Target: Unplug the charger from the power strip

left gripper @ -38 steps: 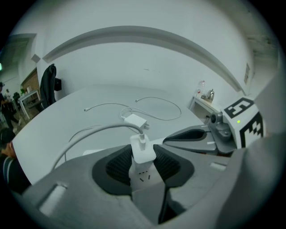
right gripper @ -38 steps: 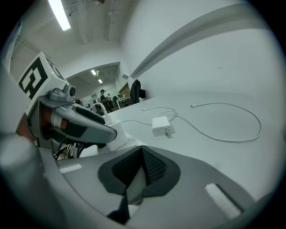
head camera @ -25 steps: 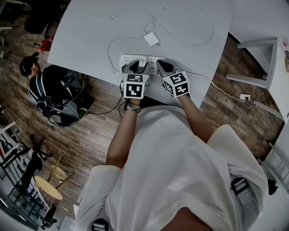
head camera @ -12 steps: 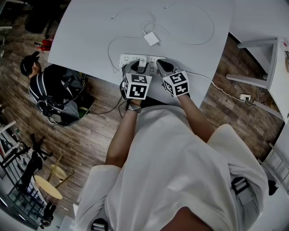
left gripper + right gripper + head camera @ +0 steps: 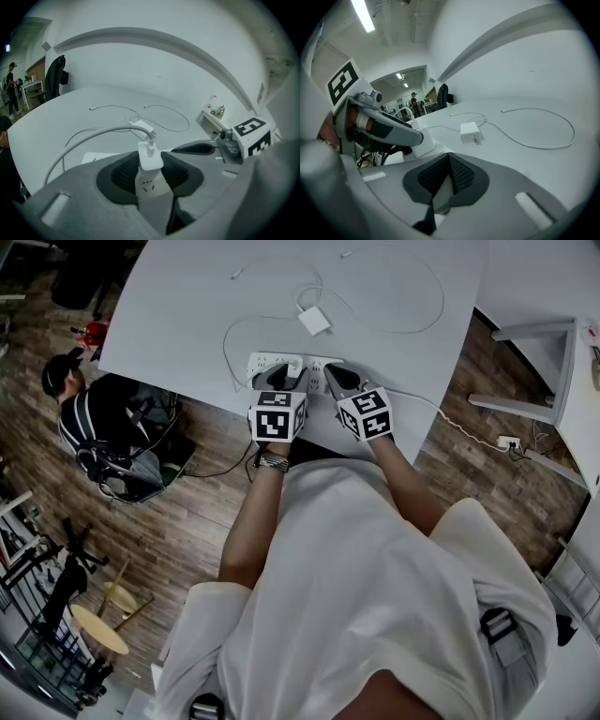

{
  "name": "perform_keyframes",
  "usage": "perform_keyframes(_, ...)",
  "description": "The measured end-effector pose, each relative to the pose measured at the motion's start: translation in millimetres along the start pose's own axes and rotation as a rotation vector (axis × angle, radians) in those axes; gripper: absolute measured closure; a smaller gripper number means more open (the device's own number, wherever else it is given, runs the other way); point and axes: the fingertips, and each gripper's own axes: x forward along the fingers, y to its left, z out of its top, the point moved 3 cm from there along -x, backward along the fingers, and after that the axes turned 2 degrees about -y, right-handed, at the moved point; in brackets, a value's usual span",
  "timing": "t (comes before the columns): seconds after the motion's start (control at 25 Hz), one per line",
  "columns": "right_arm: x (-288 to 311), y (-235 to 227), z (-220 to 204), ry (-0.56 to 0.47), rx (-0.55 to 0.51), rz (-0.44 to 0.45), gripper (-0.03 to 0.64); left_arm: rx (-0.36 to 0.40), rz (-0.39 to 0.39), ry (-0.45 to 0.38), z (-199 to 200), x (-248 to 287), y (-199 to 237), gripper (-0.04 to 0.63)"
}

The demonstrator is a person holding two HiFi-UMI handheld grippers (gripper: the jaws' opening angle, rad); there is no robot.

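Note:
A white power strip [image 5: 267, 362] lies near the front edge of the grey table [image 5: 169, 324]. A white charger [image 5: 151, 185] stands plugged into it, and its cable [image 5: 89, 137] arcs off to the left. My left gripper [image 5: 150, 155] is shut on the charger, with a dark pad pressed against each side; in the head view this gripper [image 5: 284, 379] covers most of the plug. My right gripper [image 5: 449, 157] is shut with nothing between its jaws, and its tips [image 5: 333, 377] rest at the strip's right end. From the right gripper view the charger [image 5: 423, 143] shows behind the left finger [image 5: 389, 131].
A second white charger brick [image 5: 314, 322] lies loose farther back among looping white cables [image 5: 412, 329]. The strip's cord runs off the table to a floor plug [image 5: 508, 442]. A person sits at the left [image 5: 84, 418]. White furniture [image 5: 534, 362] stands at the right.

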Motion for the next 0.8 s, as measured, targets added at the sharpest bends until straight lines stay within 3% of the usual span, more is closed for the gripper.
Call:
perform_keyframes(0.32, -0.5, 1.9, 0.8, 0.0, -0.003, 0.006, 0.615, -0.01, -0.006, -0.005, 0.3, -2.4, 0.8, 0.437)
perform_keyframes(0.8, -1.4, 1.9, 1.2, -0.001, -0.008, 0.007, 0.615, 0.182, 0.052, 0.044, 1.1, -1.1, -5.4, 0.44)
